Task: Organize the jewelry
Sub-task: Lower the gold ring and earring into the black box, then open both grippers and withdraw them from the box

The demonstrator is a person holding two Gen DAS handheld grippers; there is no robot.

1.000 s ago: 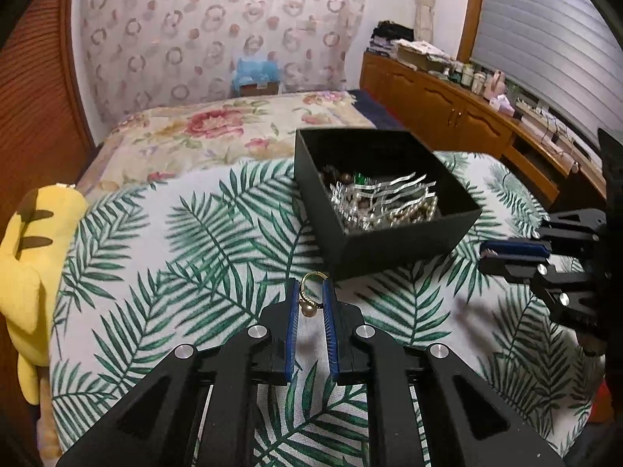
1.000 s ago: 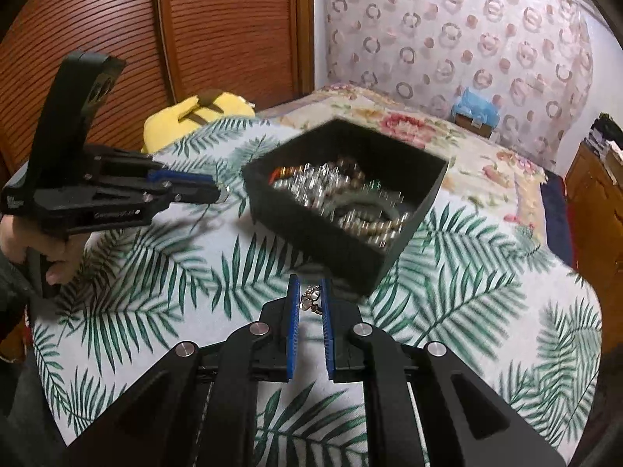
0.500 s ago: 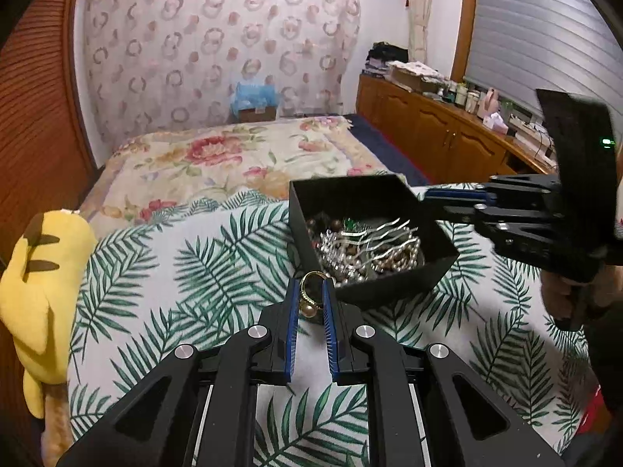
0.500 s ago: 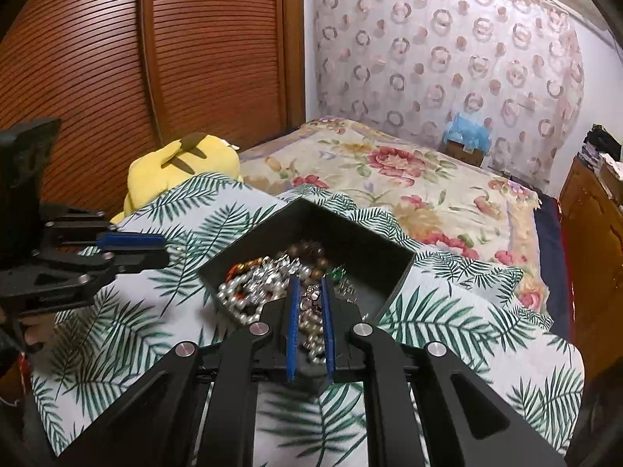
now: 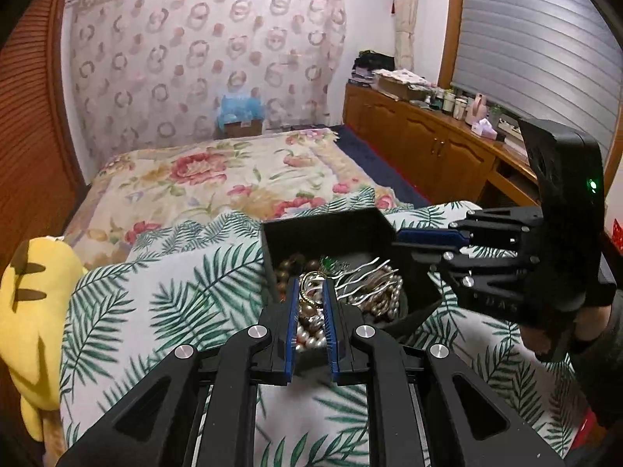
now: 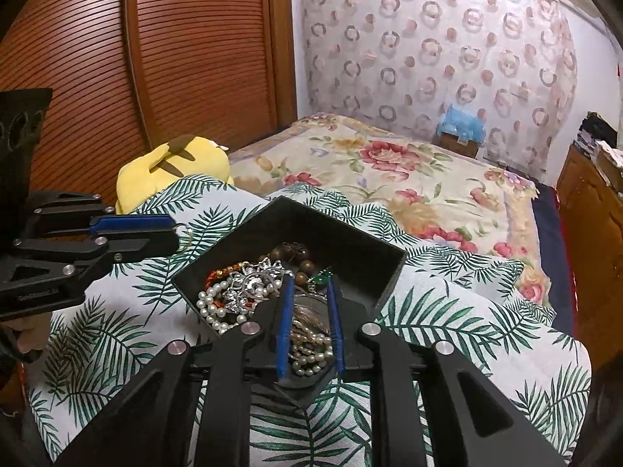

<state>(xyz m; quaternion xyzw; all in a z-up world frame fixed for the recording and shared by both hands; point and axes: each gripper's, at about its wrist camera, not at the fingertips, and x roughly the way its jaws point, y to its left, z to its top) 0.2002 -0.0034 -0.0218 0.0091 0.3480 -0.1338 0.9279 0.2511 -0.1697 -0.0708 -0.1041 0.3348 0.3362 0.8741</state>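
Observation:
A black open box (image 5: 331, 229) (image 6: 342, 241) full of jewelry stands on the palm-leaf cloth. It holds pearl strands (image 6: 212, 309), brown beads and a silver hair comb (image 5: 362, 272). My left gripper (image 5: 310, 286) hovers over the box's near edge, shut on a gold ring with a pearl (image 5: 309, 303). My right gripper (image 6: 308, 284) hangs over the box with its jaws apart and nothing between them. Each gripper shows in the other's view, the right one (image 5: 405, 241) at the box's right side, the left one (image 6: 171, 233) left of the box.
A yellow plush toy (image 5: 27, 303) (image 6: 175, 171) lies at the left edge of the cloth. A floral bedspread (image 5: 218, 179) stretches behind. Wooden cabinets (image 5: 428, 148) line the right wall, and a wooden shutter door (image 6: 175, 58) stands at the left.
Both grippers rose and moved over the box. The right gripper opened, and the small piece it held is no longer between its jaws. The left still holds the ring.

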